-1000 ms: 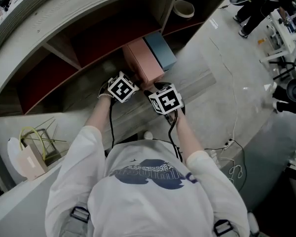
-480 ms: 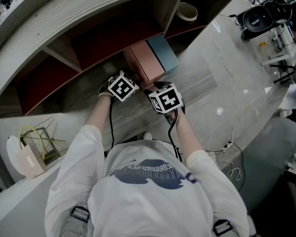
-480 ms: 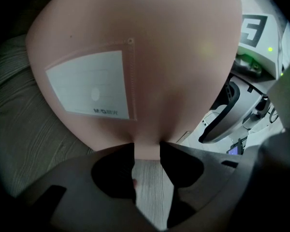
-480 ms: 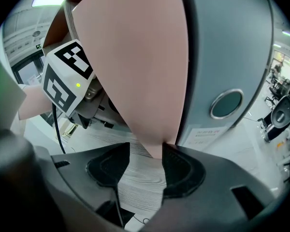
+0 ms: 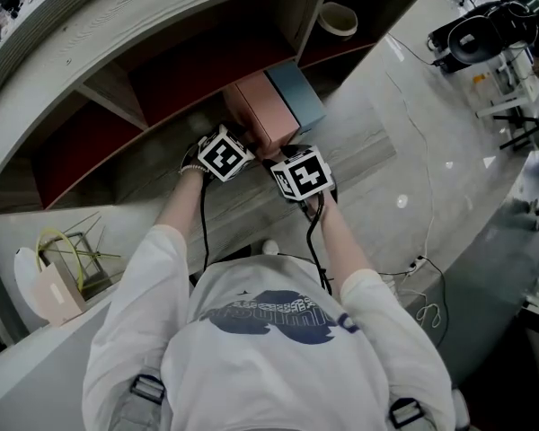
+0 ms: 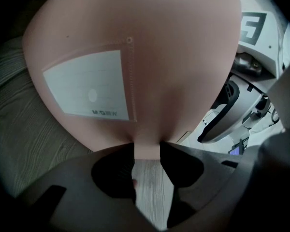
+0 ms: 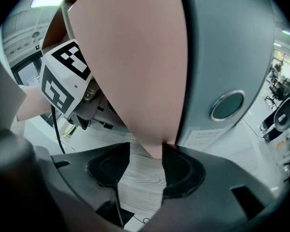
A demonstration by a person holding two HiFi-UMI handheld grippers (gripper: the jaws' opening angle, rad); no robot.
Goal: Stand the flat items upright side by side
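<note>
Pink binder (image 6: 150,57) label (image 6: 84,86) print unreadable

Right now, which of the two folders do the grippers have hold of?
The pink folder: both the left gripper and right gripper clamp its near edge. The blue-grey folder beside it stands free.

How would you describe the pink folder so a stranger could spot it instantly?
Look at the curved wooden shelf unit. On it two folders stand side by side. The pink folder has a white label pocket and is pinched by the left gripper and the right gripper; the blue-grey folder has a round spine hole.
</note>
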